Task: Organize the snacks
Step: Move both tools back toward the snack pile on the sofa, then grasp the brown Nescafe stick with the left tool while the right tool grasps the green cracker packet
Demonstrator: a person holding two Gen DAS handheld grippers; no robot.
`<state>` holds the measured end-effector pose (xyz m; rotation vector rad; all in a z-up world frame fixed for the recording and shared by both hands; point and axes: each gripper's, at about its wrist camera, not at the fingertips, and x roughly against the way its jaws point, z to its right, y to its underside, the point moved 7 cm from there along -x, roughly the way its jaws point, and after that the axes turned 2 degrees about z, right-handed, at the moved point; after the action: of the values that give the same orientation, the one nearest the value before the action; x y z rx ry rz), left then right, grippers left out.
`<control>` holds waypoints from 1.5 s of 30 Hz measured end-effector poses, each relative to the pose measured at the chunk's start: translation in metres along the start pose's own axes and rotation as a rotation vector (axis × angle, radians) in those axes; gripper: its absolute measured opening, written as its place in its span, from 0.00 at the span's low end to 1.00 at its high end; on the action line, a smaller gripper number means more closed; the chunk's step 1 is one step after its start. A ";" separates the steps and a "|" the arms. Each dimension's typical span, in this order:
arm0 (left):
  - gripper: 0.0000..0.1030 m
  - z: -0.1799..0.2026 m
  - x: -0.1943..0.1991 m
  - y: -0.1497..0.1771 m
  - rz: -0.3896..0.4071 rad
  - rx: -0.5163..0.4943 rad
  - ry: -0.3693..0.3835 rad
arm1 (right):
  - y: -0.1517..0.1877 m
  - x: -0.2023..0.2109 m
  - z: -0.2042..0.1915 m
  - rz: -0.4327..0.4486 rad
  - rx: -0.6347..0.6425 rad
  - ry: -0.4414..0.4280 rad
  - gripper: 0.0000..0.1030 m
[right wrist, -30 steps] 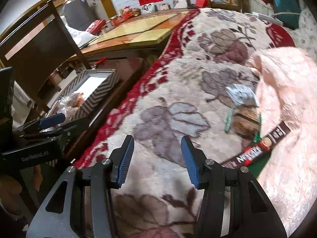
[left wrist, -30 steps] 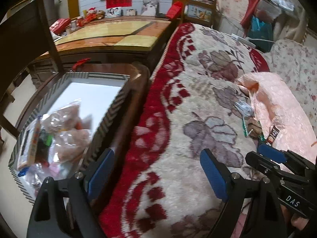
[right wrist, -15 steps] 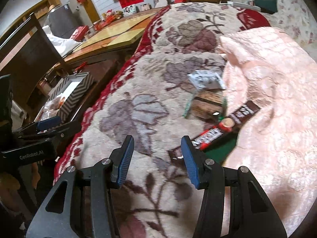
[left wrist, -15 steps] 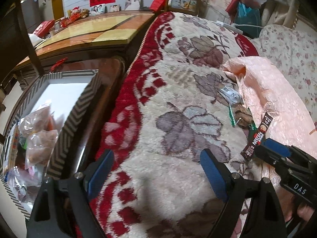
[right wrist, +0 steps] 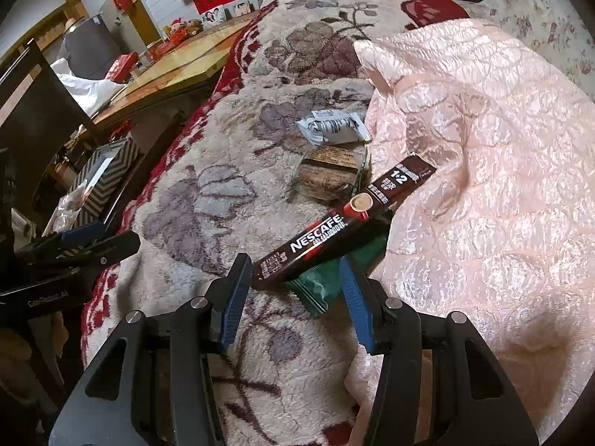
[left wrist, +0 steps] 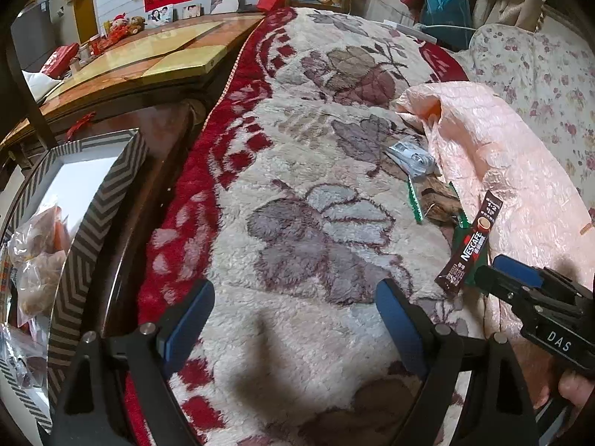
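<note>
Snacks are seen scattered on a floral blanket point(left wrist: 305, 171), which serves as the landmark throughout.

Left wrist view: the left gripper point(left wrist: 293, 319) is held spread wide and empty above the blanket's middle, nothing between its blue pads point(left wrist: 394, 319). A chevron-patterned box point(left wrist: 93, 219) stands on a dark wooden stool just off the blanket's red border, with bagged snacks point(left wrist: 37, 256) already inside. Toward the blanket's far side, against a pink quilt point(left wrist: 494, 156), lie a silver packet point(left wrist: 411, 158), a brown snack pack point(left wrist: 438, 204) and a Nescafe stick point(left wrist: 470, 249). The right gripper point(left wrist: 502, 271) is seen reaching in just beside the stick's near end.

Right wrist view: the right gripper point(right wrist: 293, 290) is shown partly spread and unclenched, its jaws straddling the near end of the Nescafe stick point(right wrist: 334, 226) and a green packet point(right wrist: 319, 286) lying under it; the pads appear to be beside the wrappers rather than pressing on them. The brown snack pack point(right wrist: 331, 171) and silver packet point(right wrist: 334, 126) lie farther up the blanket along the quilt's edge. The chevron-patterned box point(right wrist: 108, 174) is visible off the blanket's border, behind the left gripper point(right wrist: 81, 245).

The step in hand is judged to be the pick-up of the coffee stick. The next move would call for the jaws to be lowered slightly and closed across the stick alone, the green packet being left behind or taken with care, before the catch is carried across the blanket to the box.
</note>
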<state>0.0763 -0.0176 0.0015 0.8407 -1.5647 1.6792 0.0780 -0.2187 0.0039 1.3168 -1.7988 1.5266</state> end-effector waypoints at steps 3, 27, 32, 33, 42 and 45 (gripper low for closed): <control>0.87 0.010 -0.002 -0.005 0.002 -0.015 0.034 | 0.001 0.000 0.005 -0.005 -0.015 0.004 0.48; 0.87 0.127 -0.044 -0.021 -0.082 -0.224 0.281 | -0.018 0.036 0.062 0.103 -0.135 0.144 0.48; 0.87 0.145 -0.047 -0.019 -0.114 -0.280 0.348 | -0.023 0.043 0.072 0.130 -0.168 0.162 0.48; 0.87 0.149 -0.047 -0.019 -0.113 -0.297 0.357 | -0.023 0.046 0.074 0.140 -0.175 0.167 0.48; 0.32 0.170 -0.071 -0.013 -0.183 -0.345 0.380 | -0.024 0.050 0.082 0.154 -0.213 0.153 0.48; 0.23 0.167 -0.071 -0.015 -0.164 -0.332 0.375 | -0.024 0.050 0.082 0.151 -0.215 0.152 0.48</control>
<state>0.1294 -0.1872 -0.0381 0.4385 -1.4162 1.3201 0.0957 -0.3115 0.0317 0.9574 -1.9383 1.4192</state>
